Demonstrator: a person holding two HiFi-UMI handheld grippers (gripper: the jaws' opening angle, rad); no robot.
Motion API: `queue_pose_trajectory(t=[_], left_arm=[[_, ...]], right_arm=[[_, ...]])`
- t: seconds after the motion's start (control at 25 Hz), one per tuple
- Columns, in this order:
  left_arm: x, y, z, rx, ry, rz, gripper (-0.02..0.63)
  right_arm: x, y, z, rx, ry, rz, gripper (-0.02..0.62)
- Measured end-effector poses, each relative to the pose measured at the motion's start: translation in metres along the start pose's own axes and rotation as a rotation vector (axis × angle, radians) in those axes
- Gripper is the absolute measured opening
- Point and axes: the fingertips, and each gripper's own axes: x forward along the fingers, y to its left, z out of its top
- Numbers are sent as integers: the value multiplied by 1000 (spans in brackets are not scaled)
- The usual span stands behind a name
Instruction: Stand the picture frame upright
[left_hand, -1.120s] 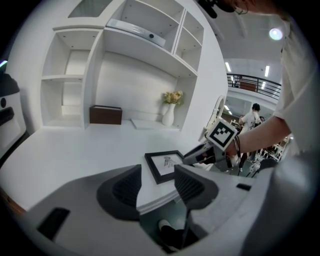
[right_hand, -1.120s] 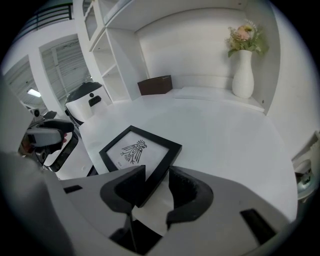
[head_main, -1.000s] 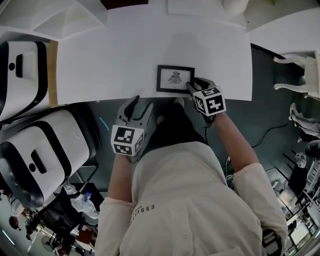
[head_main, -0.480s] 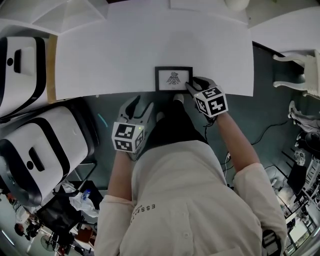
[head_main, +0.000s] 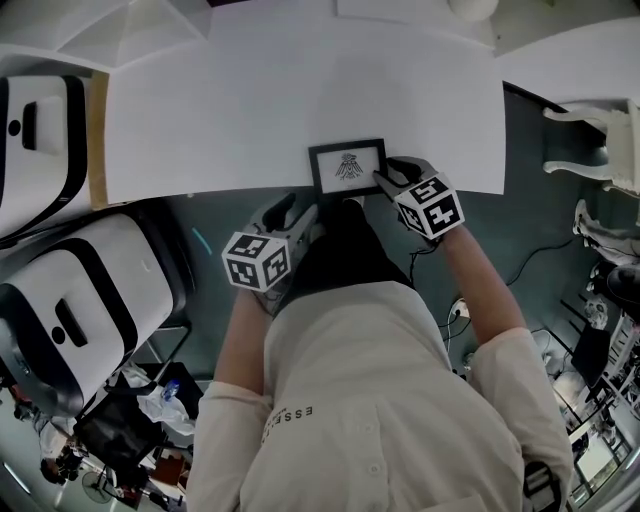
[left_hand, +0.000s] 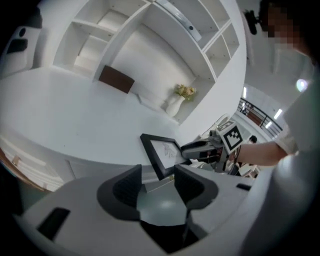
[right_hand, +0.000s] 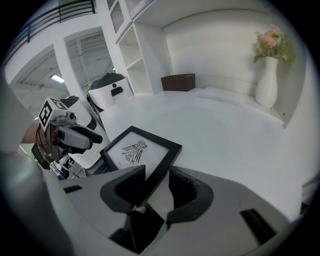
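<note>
Right hand-held gripper (head_main: 385, 178) is clamped on the right edge of the picture frame (head_main: 347, 166), which sits tilted at the desk's (head_main: 250, 100) near edge, left hand-held gripper (head_main: 298, 212) open and empty nearby; raising seems underway, and next it likely needs tipping upright.

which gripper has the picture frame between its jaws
The right gripper: its jaws clamp an edge of the picture frame. The left gripper stands open and empty, short of it.
</note>
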Motion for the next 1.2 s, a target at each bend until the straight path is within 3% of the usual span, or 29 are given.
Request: queue_pose_trajectory(t=[0.24, 0.48, 0.76, 0.92, 1.04, 1.2], left_arm=[[18, -9, -13, -246, 50, -166, 199], [33, -7, -10, -557, 32, -322, 189], [51, -15, -2, -818, 12, -505, 166], [56, -14, -3, -827, 30, -515, 104], [53, -17, -1, -850, 39, -541, 101], [51, -23, -4, -806, 74, -559, 100]], right_arm=[[-2, 0, 1, -34, 13, 27, 160], [-2, 0, 1, -39, 12, 34, 160], [-1, 0, 0, -46, 6, 37, 160], [-1, 0, 0, -54, 3, 45, 160], [-2, 2, 0, -74, 0, 58, 160], [-2, 5, 1, -122, 12, 78, 160]])
